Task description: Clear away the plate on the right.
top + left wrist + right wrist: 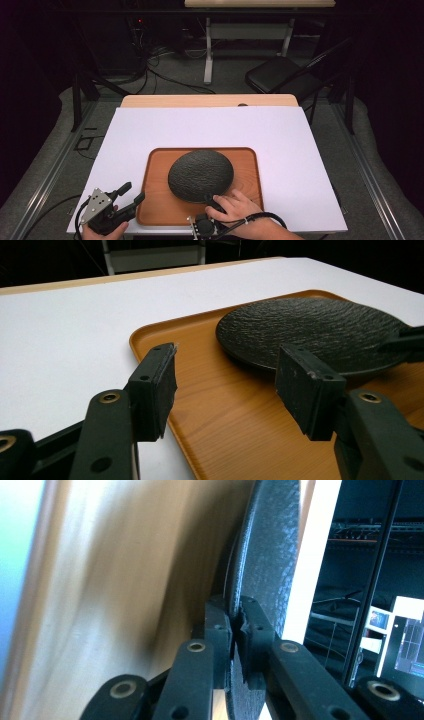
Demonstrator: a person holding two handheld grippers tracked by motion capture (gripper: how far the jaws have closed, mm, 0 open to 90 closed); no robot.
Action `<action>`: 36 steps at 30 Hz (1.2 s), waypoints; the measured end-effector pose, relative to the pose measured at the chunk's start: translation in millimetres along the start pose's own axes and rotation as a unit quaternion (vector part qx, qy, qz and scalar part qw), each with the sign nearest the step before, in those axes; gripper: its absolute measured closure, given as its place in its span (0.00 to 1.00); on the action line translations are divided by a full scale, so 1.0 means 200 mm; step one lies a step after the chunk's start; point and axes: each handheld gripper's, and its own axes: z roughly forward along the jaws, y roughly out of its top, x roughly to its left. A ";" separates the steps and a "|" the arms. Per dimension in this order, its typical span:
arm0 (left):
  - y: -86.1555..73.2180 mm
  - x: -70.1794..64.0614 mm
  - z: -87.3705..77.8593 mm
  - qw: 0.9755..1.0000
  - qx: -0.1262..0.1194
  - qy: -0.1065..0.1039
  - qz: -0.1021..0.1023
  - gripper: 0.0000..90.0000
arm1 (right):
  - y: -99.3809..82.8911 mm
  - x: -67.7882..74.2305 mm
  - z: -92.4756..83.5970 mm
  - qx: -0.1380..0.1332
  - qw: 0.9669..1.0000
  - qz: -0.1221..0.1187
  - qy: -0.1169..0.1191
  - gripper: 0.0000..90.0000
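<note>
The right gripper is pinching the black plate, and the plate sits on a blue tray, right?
Not blue. The tray is brown wood, as the high view shows. The right gripper does pinch the black plate at its rim.

The plate (200,175) lies on the tray (160,207), slightly toward its far side, with the left gripper (131,194) at the tray's near left corner and the right gripper (212,201) clamping the plate's near rim.

A dim room is seen beyond a white-covered wooden tabletop (210,127). Grey carpet (175,75) is strewn with black cables (155,75). A black folding chair (280,75) stands beside a white-legged table (250,30) at the back.
</note>
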 end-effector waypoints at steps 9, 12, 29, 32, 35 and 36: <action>0.00 0.00 0.00 1.000 0.000 -0.003 0.001 0.46 | 0.00 0.05 0.04 -0.008 0.999 0.014 0.028 0.88; 0.00 0.00 0.00 1.000 0.000 -0.001 0.000 0.46 | 0.00 0.06 0.05 -0.008 0.999 0.015 0.035 0.87; 0.00 0.00 0.00 1.000 0.001 -0.001 0.000 0.46 | -0.02 0.03 0.05 -0.037 0.996 0.037 0.073 0.80; 0.00 -0.01 0.00 1.000 0.002 -0.001 0.000 0.46 | -0.02 0.01 0.01 -0.049 0.995 0.049 0.074 0.75; 0.00 -0.01 0.00 1.000 0.001 -0.002 0.000 0.46 | -0.02 -0.01 -0.03 -0.067 0.994 0.054 0.067 0.66; 0.00 -0.01 0.00 1.000 0.001 -0.002 0.000 0.46 | -0.03 -0.01 -0.04 -0.069 0.994 0.055 0.064 0.65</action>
